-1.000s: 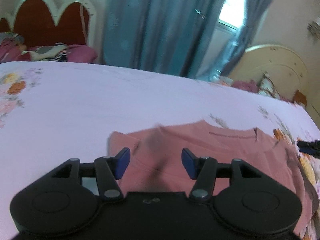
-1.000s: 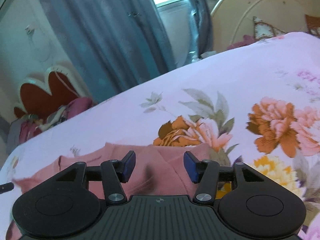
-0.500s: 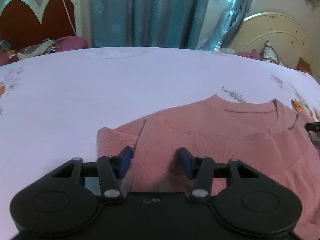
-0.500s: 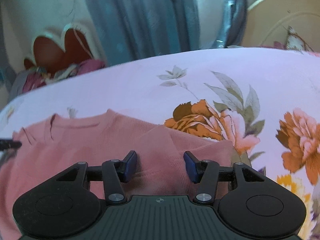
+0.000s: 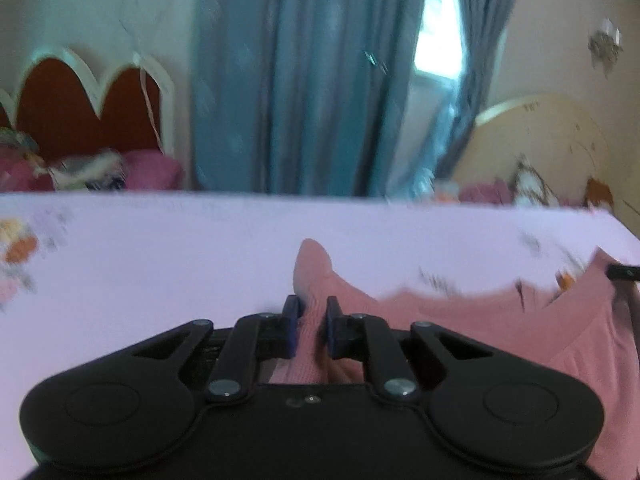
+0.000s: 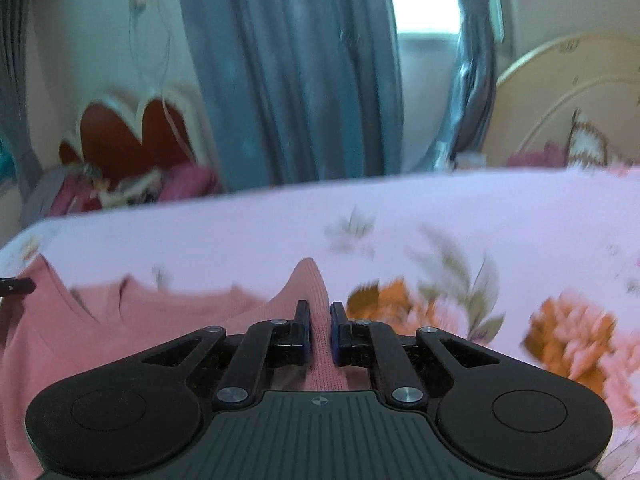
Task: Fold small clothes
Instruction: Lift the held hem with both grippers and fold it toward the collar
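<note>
A pink knit sweater [image 5: 500, 332] lies across the pale floral bedsheet [image 5: 160, 264]. My left gripper [image 5: 313, 312] is shut on the sweater's left shoulder, and a peak of fabric sticks up between its fingers. My right gripper [image 6: 319, 316] is shut on the sweater's [image 6: 120, 328] right shoulder, with a similar peak of fabric above the pads. The collar edge sags between the two held points. The right gripper's tip shows at the right edge of the left wrist view [image 5: 624, 272]. The left gripper's tip shows at the left edge of the right wrist view [image 6: 16, 286].
Blue curtains [image 5: 312, 80] and a window stand beyond the bed's far edge. A red scalloped headboard [image 5: 80, 112] with pillows is at the far left. A cream headboard [image 5: 552, 148] stands at the far right. Large orange flowers [image 6: 572, 340] are printed on the sheet to the right.
Both grippers went from open above the sweater to shut on its shoulders. The fabric has been lifted, so both views tilted upward and blurred.
</note>
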### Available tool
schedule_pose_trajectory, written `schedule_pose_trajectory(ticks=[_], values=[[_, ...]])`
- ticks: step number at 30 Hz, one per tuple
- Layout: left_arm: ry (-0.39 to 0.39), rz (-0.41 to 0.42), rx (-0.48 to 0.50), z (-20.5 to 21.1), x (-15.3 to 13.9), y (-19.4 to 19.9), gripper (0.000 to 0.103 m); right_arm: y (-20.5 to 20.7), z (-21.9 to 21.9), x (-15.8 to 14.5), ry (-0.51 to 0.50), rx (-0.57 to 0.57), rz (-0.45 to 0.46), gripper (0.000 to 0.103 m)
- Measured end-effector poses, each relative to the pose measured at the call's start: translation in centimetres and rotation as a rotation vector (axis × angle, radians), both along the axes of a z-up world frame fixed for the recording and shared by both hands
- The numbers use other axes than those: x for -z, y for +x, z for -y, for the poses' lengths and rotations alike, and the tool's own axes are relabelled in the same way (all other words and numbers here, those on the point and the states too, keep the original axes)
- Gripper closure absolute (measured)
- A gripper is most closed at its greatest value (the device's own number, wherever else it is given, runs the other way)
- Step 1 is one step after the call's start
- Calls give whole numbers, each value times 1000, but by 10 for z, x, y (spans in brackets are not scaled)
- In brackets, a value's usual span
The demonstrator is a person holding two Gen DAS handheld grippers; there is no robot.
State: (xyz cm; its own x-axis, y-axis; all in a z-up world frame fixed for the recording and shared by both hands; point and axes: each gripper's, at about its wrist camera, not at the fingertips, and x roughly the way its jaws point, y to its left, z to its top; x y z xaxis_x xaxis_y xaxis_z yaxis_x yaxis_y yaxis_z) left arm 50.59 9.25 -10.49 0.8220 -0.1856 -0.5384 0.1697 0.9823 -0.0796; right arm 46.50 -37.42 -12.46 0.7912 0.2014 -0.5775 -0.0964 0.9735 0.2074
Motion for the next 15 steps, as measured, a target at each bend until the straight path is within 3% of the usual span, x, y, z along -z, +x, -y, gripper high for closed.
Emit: schedule_pose_trajectory(ticks=[3, 7, 9, 13, 15], values=[[1, 2, -80, 3, 6, 12, 94, 7, 1, 12, -6, 76, -25, 94], [118, -53, -95, 22, 35, 20, 94, 21, -8, 43, -44, 102, -136, 94], [160, -60, -99, 27, 44, 19, 94, 23, -10, 52, -61, 114, -144, 94], [171, -76, -126, 26, 50, 21, 94, 21, -12, 52, -76, 134, -95, 94], [216, -110, -121, 29, 60, 22, 93, 25, -15, 63, -117, 131, -152, 94]])
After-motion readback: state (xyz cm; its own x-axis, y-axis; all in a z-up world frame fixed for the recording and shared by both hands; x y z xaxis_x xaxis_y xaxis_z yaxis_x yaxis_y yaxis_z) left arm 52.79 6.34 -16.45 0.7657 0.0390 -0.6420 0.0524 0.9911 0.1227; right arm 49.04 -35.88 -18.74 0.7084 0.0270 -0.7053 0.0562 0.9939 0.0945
